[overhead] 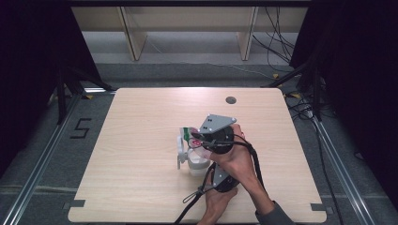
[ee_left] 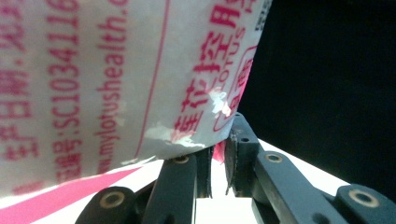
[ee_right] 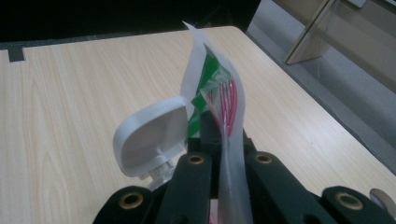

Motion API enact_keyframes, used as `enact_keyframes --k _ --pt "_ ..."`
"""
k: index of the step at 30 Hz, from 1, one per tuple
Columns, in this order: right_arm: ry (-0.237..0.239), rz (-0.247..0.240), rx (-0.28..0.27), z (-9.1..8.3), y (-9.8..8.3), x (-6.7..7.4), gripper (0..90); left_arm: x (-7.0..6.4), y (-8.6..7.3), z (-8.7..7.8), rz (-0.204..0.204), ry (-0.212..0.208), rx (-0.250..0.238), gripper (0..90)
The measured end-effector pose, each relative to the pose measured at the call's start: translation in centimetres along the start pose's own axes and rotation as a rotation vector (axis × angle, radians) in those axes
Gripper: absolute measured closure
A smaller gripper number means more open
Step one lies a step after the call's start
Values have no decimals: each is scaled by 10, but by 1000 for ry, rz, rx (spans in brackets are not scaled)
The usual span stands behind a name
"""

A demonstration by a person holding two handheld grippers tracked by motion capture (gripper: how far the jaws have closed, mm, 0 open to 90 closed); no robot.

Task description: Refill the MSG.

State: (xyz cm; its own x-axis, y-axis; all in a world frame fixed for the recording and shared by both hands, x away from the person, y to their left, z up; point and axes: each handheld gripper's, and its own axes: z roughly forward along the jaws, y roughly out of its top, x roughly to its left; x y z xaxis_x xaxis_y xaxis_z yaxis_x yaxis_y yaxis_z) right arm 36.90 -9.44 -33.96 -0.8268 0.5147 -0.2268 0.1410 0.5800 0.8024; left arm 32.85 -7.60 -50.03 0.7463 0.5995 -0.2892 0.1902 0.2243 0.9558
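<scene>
A white packet (overhead: 191,135) with green and red print is held over a white container (overhead: 197,165) near the table's middle. The container's hinged lid (overhead: 180,151) stands open to the left. My right gripper (overhead: 199,139), under its grey plate, is shut on the packet's top edge (ee_right: 219,93), with the lid (ee_right: 149,135) just beside its jaws. My left gripper (overhead: 209,164) comes in from below, and its jaws (ee_left: 217,161) pinch the packet's lower edge (ee_left: 93,84), which bears red lettering. The inside of the container is hidden.
The wooden table (overhead: 141,112) carries a round cable hole (overhead: 230,100) at the back right. Wooden shelf frames (overhead: 133,40) stand behind it, loose cables (overhead: 277,42) lie on the floor at the back right, and dark curtains hang on both sides.
</scene>
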Motion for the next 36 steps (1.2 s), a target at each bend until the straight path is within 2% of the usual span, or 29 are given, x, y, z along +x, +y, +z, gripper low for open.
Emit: enact_keyframes --k 3,4,5,6,7,8,9,10,13,14,16,21,23,29,30,31,36 --pt "6 -1 -3 -1 0 -1 900 -1 0 0 1 7 1 816" --pt "10 12 -2 -2 0 -1 900 -1 0 0 1 4 1 816" --pt "9 7 -9 -2 0 -2 900 0 0 -1 10 1 16 816" --pt "16 18 -5 -3 0 -2 900 3 1 -4 51 44 39 816" --pt "8 15 -18 -4 0 -3 900 8 2 -9 125 62 102 816" --pt "13 20 -16 -5 0 -3 900 10 3 -11 164 81 132 816" --pt "16 19 -17 -6 0 -4 900 10 3 -10 149 75 123 816" --pt "15 25 -20 -6 -1 -4 900 2 1 -4 46 47 29 816" --pt "18 35 -35 -9 -1 -5 900 1 0 -4 47 48 27 815" --pt "27 32 -40 -10 -1 -6 900 6 2 -10 125 64 94 815" --pt "34 39 -62 -13 -2 -8 900 7 1 -11 141 74 97 815" --pt "37 59 -95 -21 -3 -12 900 10 -1 -16 150 83 106 815" --pt "56 59 -105 -24 -4 -14 900 10 -1 -16 154 82 109 814" --pt "41 75 -139 -33 -10 -19 900 8 -4 -20 180 88 121 811" --pt "57 79 -135 -35 -11 -20 900 9 -5 -21 184 88 122 810" --pt "51 84 -149 -36 -12 -20 900 9 -5 -23 192 97 134 809" --pt "64 106 -183 -45 -18 -26 900 12 -8 -27 191 92 142 797"
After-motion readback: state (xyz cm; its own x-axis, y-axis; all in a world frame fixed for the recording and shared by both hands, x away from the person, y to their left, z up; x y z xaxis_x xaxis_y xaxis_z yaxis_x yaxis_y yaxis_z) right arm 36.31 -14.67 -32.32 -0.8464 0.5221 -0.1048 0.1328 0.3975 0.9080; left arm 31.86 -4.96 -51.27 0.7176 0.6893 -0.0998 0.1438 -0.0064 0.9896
